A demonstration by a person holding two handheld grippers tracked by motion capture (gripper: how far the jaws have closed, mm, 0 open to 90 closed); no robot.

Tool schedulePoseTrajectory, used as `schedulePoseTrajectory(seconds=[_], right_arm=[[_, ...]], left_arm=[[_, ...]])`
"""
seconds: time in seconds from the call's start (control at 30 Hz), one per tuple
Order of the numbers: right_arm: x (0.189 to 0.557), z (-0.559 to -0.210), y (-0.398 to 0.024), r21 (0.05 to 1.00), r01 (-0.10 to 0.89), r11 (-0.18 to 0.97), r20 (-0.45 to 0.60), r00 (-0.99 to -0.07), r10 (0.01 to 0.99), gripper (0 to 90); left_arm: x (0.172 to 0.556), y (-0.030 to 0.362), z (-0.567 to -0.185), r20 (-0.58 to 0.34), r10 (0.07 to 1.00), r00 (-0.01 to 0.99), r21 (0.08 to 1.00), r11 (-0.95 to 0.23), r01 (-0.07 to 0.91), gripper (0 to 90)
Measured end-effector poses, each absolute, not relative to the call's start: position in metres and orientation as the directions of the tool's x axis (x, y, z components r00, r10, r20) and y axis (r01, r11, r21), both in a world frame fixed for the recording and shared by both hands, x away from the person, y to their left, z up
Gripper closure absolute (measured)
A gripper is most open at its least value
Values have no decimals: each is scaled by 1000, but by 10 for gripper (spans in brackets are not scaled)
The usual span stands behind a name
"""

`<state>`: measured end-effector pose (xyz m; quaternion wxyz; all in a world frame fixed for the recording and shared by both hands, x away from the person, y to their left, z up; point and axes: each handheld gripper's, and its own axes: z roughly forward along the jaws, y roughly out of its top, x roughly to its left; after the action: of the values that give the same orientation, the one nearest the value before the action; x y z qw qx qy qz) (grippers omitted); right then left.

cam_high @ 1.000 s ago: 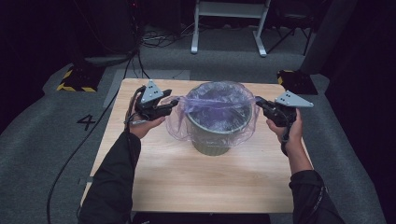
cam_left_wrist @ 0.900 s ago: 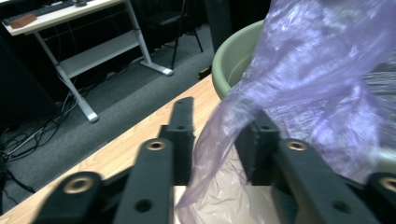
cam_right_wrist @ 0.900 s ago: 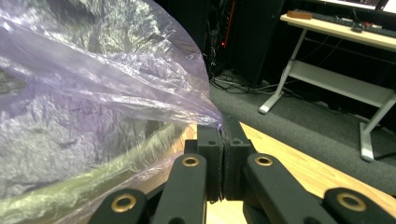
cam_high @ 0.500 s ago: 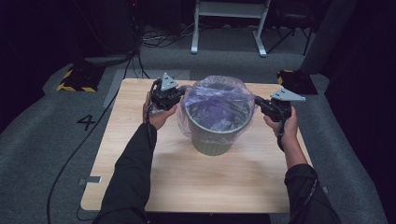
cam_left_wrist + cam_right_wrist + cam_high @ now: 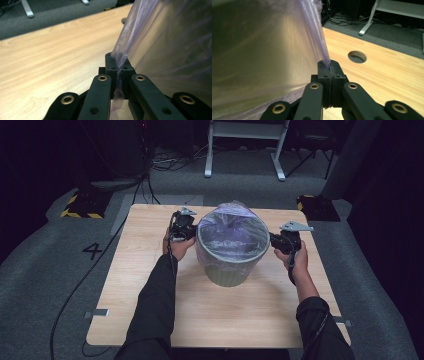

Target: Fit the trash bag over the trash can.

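A pale green bin (image 5: 230, 270) stands in the middle of the wooden table (image 5: 150, 285), lined with a thin purple bag (image 5: 232, 232) stretched over its rim. My left gripper (image 5: 192, 227) is at the bin's left rim, shut on a pinch of the bag's film. In the left gripper view the film (image 5: 170, 37) runs down between the closed pads of that gripper (image 5: 117, 65). My right gripper (image 5: 274, 240) is at the bin's right side. In the right gripper view it (image 5: 329, 67) is shut on the bag's edge (image 5: 262, 37), which is pulled taut.
A round hole (image 5: 357, 56) is cut into the tabletop near the far right corner. Around the table is grey carpet with cables, a white-legged stand (image 5: 245, 145) at the back, a yellow-and-black striped block (image 5: 80, 207) at the left, and a dark box (image 5: 315, 205) at the right.
The left gripper moved in toward the bin's rim and closed on the bag. Both hands sank, drawing the puffed-up bag down over the rim.
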<state>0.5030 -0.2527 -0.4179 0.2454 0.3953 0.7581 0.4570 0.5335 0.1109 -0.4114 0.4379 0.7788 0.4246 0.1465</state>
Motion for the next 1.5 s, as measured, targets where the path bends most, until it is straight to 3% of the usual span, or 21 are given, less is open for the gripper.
schedulePoseTrajectory(seconds=[0.17, 0.37, 0.43, 0.57, 0.67, 0.7, 0.73, 0.83, 0.87, 1.03, 1.13, 1.23, 1.4, 1.5], right_arm=[[502, -421, -250, 880, 384, 281, -8, -578, 816, 895], [504, -422, -245, 852, 423, 310, -3, -587, 809, 894], [506, -423, -243, 838, 440, 324, -9, -582, 813, 893], [509, -430, -242, 825, 464, 323, 2, -574, 819, 893], [506, -435, -245, 828, 461, 321, 0, -571, 821, 877], [502, -434, -250, 847, 433, 308, -8, -570, 822, 825], [502, -434, -250, 847, 433, 308, -8, -570, 822, 825], [490, -431, -262, 863, 361, 354, -96, -570, 816, 657], [490, -431, -262, 863, 361, 354, -96, -570, 816, 657], [475, -428, -281, 882, 317, 348, -98, -599, 795, 441], [467, -427, -287, 885, 291, 363, -112, -624, 773, 315], [458, -422, -285, 881, 253, 399, -184, -595, 783, 256], [446, -408, -281, 874, 192, 446, -248, -612, 750, 246], [439, -399, -278, 859, 177, 480, -269, -642, 718, 272]], left_arm=[[534, 109, -420, -169, 793, 585, 776, -258, 575, 872], [540, 111, -427, -261, 780, 569, 733, -223, 643, 839], [542, 112, -429, -258, 787, 560, 726, -224, 650, 801], [543, 113, -434, -250, 791, 558, 717, -236, 656, 812], [540, 119, -436, -204, 813, 545, 728, -247, 640, 736], [537, 122, -436, -203, 821, 534, 738, -230, 634, 622], [535, 125, -434, -193, 825, 532, 749, -226, 623, 622], [522, 137, -427, -155, 822, 548, 800, -222, 558, 459], [516, 142, -425, -144, 827, 543, 814, -213, 540, 459], [488, 164, -420, -58, 814, 578, 846, -266, 461, 288], [471, 169, -418, -9, 787, 617, 860, -309, 407, 249], [453, 160, -415, 41, 710, 703, 862, -381, 335, 189], [441, 145, -412, 85, 638, 765, 849, -449, 279, 181], [438, 135, -412, 107, 619, 778, 840, -475, 262, 261]])
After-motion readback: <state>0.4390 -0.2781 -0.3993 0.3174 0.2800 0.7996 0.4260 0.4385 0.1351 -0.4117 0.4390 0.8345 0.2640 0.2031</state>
